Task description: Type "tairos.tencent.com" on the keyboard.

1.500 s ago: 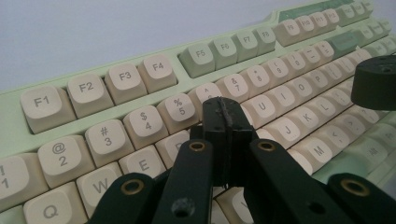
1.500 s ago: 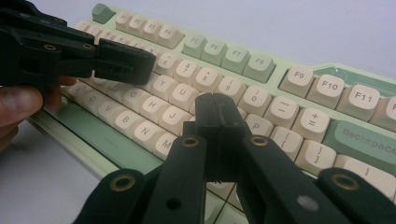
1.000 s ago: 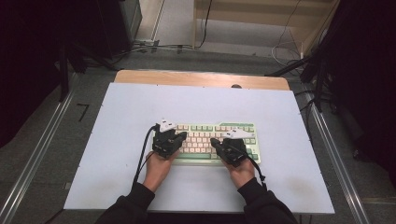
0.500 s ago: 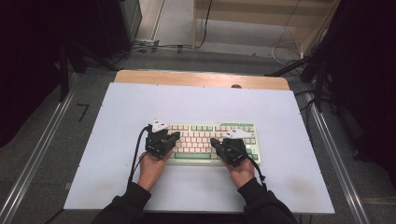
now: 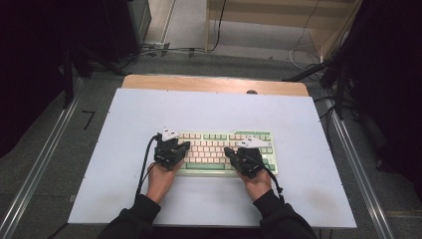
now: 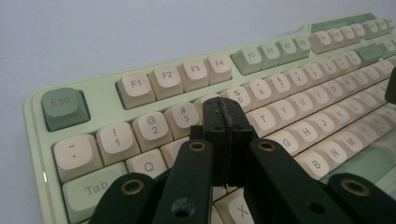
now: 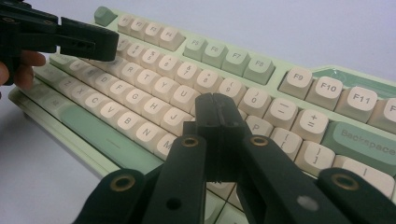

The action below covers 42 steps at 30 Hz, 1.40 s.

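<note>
Pale green with cream keycaps, the keyboard (image 5: 224,152) lies just below the middle of the high view on the white table (image 5: 124,119). The left gripper (image 6: 225,116) hangs over its left end, jaws pressed together above the keys near 4 and R at the centre of the left gripper view. The right gripper (image 7: 215,114), jaws likewise closed on nothing, sits over the keys near K and L at the centre of its own view.
</note>
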### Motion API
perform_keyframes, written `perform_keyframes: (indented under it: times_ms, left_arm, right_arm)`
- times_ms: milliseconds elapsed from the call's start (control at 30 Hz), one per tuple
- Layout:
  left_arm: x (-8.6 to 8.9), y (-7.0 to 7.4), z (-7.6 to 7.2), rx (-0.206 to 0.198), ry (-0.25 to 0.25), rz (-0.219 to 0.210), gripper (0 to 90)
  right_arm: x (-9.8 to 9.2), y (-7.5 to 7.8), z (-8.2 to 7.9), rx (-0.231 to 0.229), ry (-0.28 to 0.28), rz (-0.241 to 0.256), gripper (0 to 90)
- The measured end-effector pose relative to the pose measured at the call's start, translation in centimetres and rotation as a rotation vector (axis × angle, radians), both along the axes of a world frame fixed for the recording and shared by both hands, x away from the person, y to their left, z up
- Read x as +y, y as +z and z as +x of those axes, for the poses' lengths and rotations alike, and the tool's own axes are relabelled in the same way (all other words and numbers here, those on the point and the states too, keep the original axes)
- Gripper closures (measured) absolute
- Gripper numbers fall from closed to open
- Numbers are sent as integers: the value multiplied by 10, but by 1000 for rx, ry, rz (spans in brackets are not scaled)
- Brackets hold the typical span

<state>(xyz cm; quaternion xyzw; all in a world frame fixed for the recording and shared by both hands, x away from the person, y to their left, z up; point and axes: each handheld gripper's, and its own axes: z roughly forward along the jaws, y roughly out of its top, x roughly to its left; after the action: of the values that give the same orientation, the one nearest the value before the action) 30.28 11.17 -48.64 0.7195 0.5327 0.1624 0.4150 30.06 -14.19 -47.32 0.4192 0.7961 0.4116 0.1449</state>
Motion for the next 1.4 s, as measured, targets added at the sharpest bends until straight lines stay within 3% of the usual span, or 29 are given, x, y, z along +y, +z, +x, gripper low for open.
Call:
perform_keyframes:
  times_ms: [500, 633, 867, 1400]
  left_arm:
    - [-2, -4, 2, 28, -7, 8, 900]
    - [-1, 1, -2, -2, -10, -19, 900]
    - [0, 6, -7, -28, -4, -20, 900]
    - [8, 7, -10, -29, 11, -30, 900]
  right_arm:
    - [1, 0, 0, 2, 4, -3, 880]
    - [1, 0, 0, 2, 5, -1, 880]
    - [2, -1, -1, 2, 8, -4, 880]
    - [11, -4, -2, 9, 41, -10, 880]
